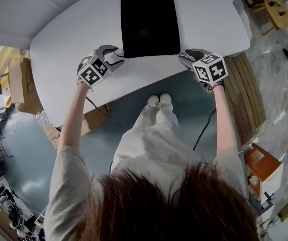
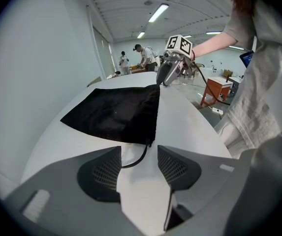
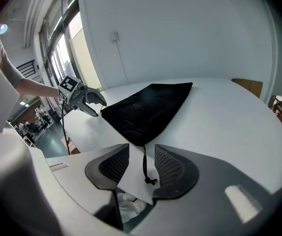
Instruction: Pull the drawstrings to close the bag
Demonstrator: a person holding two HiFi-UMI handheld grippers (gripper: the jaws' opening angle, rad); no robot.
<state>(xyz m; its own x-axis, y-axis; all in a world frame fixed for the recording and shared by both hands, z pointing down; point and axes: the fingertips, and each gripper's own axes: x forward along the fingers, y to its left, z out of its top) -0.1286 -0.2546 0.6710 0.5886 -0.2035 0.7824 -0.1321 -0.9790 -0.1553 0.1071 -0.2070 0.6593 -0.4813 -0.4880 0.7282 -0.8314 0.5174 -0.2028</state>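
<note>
Black bag (image 1: 150, 21) flat on table (image 1: 63, 49), mouth toward person; left gripper (image 1: 117, 55) and right gripper (image 1: 183, 57) both spread, left drawstring (image 2: 139, 159) and right drawstring (image 3: 144, 163) lying loose between their jaws; step: grasping; next: pinch cords, pull apart

A flat black fabric drawstring bag (image 2: 116, 114) lies on a white round-edged table (image 2: 180, 117). At the bag's near corner, the grey two-jaw left gripper (image 2: 139, 150) has its jaws standing apart. A thin black drawstring (image 2: 141, 156) runs from that corner across the gap to the left-hand pad, unpinched. At the bag's far corner sits the right gripper (image 2: 163, 81) with its black-and-white marker cube (image 2: 179, 44). Beyond the bag, people stand in the background.
</note>
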